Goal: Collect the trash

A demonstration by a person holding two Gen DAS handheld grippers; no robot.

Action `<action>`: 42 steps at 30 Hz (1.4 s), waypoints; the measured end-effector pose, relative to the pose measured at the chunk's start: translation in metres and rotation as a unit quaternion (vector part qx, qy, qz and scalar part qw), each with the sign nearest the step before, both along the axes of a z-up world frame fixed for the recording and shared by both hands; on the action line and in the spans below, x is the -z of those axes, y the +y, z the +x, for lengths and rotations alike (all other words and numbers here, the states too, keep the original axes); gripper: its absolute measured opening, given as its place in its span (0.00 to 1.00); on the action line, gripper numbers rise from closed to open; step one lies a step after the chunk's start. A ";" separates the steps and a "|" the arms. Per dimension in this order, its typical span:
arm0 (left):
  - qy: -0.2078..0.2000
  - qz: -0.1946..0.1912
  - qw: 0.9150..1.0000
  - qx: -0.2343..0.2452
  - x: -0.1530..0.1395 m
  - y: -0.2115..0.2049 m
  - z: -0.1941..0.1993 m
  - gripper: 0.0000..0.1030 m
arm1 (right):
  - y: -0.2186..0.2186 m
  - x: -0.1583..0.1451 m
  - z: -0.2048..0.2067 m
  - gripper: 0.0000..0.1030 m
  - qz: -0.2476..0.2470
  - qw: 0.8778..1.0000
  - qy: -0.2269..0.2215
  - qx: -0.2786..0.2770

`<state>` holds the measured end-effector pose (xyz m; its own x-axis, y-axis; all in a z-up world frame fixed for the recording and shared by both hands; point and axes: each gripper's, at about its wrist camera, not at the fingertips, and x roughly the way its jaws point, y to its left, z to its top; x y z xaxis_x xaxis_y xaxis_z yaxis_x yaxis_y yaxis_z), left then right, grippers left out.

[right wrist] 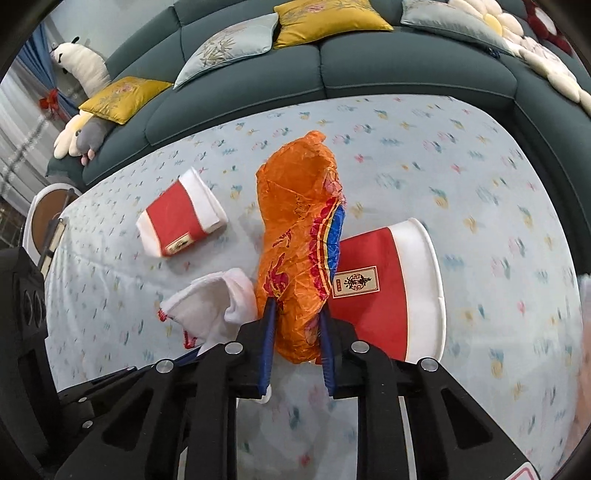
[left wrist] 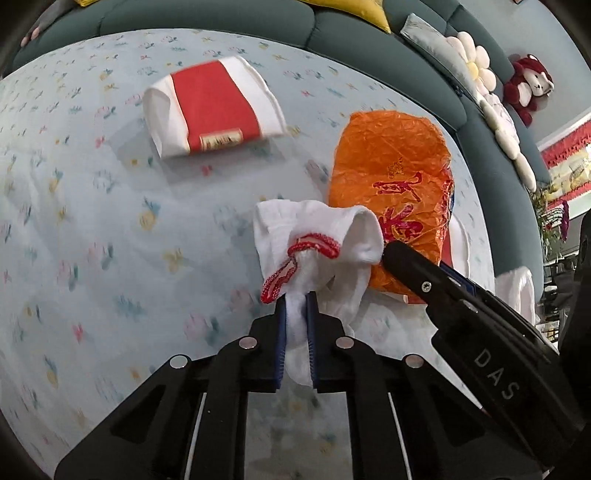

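Left wrist: left gripper [left wrist: 295, 306] jaws clamp a white sock [left wrist: 317, 236] over the tabletop [left wrist: 92, 221]; right gripper [right wrist: 297, 319] jaws pinch an orange wrapper [right wrist: 295, 229] beside a cup [right wrist: 388, 288]

Two paper cups [right wrist: 388, 291] [right wrist: 181, 218], one orange bag [right wrist: 295, 243], one white bag [right wrist: 214, 299]

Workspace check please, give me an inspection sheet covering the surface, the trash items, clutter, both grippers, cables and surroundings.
Surface: floral tablecloth, pale blue.
Job's things: white sock with red trim; orange plastic bag; crushed paper cup lying apart; larger paper cup on its side behind the bag.
Clutter: nothing seen.
Grippers: left hand-held gripper shut on the white sock; right hand-held gripper shut on the orange plastic bag.
Cables: nothing seen.
Surroundings: teal sofa, yellow cushion, plush toy.
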<state>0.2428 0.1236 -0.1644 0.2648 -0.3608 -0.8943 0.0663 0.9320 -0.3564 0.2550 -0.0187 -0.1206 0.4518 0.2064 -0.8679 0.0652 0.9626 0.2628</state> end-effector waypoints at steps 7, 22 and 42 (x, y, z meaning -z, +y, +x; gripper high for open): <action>-0.010 -0.007 1.000 0.007 -0.021 -0.017 -0.034 0.09 | -0.021 -0.029 -0.044 0.19 0.003 0.999 -0.028 0.018; -0.075 -0.011 0.995 0.064 -0.088 -0.084 -0.084 0.09 | -0.106 -0.100 -0.125 0.19 -0.001 0.991 -0.105 0.087; -0.109 -0.002 0.982 0.154 -0.118 -0.190 -0.136 0.09 | -0.215 -0.116 -0.205 0.19 -0.004 0.976 -0.129 0.174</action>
